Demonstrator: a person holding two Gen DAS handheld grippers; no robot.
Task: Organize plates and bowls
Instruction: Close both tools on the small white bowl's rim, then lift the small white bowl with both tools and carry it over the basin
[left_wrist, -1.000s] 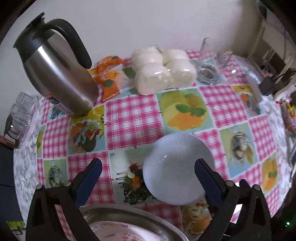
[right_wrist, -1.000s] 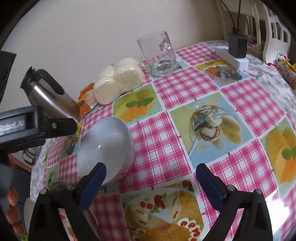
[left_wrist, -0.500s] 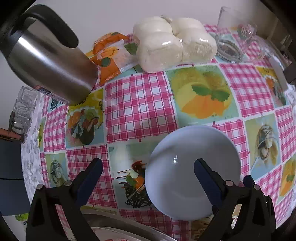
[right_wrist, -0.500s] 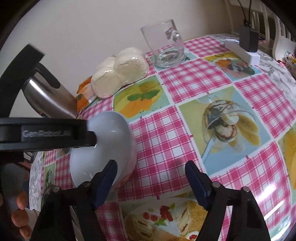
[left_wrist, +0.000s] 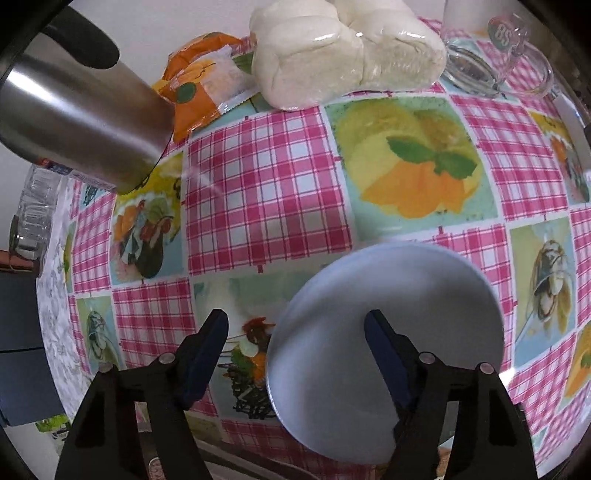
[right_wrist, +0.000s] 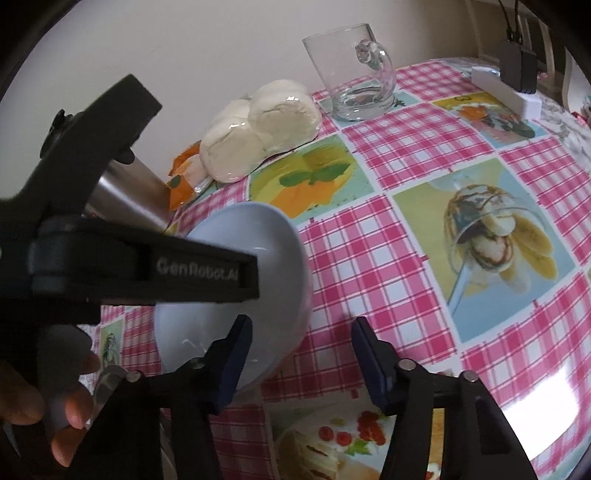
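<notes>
A pale blue-white bowl (left_wrist: 406, 317) sits upright on the checked tablecloth; it also shows in the right wrist view (right_wrist: 273, 266). My left gripper (left_wrist: 295, 332) is open and straddles the bowl's left rim, its right finger inside the bowl and its left finger outside. My right gripper (right_wrist: 301, 338) is open at the bowl's right rim, its left finger over the bowl's inside and its right finger outside over the cloth. The left gripper's body (right_wrist: 122, 258) crosses the right wrist view.
A steel kettle (left_wrist: 81, 122) stands at the far left, with an orange packet (left_wrist: 199, 88) and wrapped white buns (left_wrist: 343, 55) at the back. A glass mug (right_wrist: 354, 85) and a white power strip (right_wrist: 506, 94) stand at the far right. A metal basin rim (left_wrist: 236, 461) lies below.
Both grippers have moved forward to the bowl and narrowed their jaws. The left one now has a finger inside the rim.
</notes>
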